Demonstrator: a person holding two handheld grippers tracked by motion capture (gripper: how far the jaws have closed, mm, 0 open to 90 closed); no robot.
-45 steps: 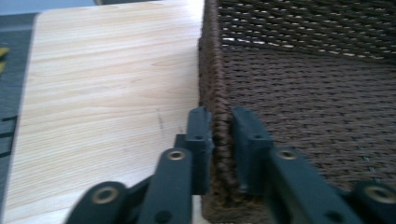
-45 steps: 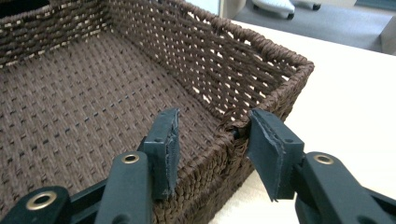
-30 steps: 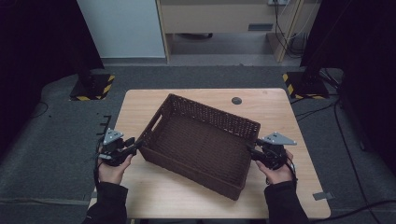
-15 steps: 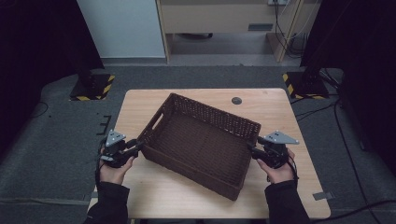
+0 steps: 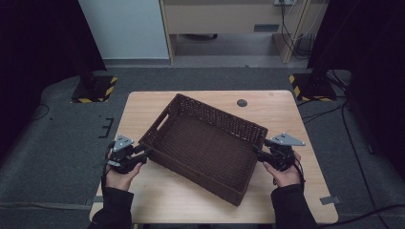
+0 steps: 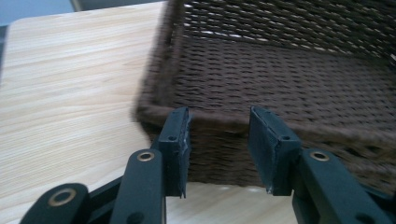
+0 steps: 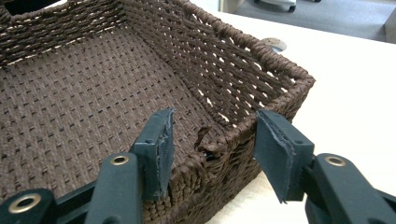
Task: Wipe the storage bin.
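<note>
Basket [image 5: 203, 148]: dark brown woven tray, set askew in the middle of the table [image 5: 286, 109], one corner toward the near edge. It is empty inside, and a handle slot is cut in its left end wall.
Left gripper [image 5: 144, 153]: held in the person's left hand [image 5: 119, 174] at the basket's near left corner. In the left gripper view its jaws stand apart in front of the rim at that corner, the pads [image 6: 180, 140] clear of the weave. The jaws have just been opening; nothing is gripped.
Right gripper [image 5: 258, 151]: held in the right hand [image 5: 286, 174] at the basket's right end. In the right gripper view its jaws straddle the near wall by the corner, one pad [image 7: 159, 149] inside the basket and the other [image 7: 275, 149] outside, with gaps on both sides of the wall. These jaws have also just been opening and have no hold on the wall.
Table: pale wood, with a small dark round disc [image 5: 242, 102] beyond the basket's far rim, well apart from both grippers.
</note>
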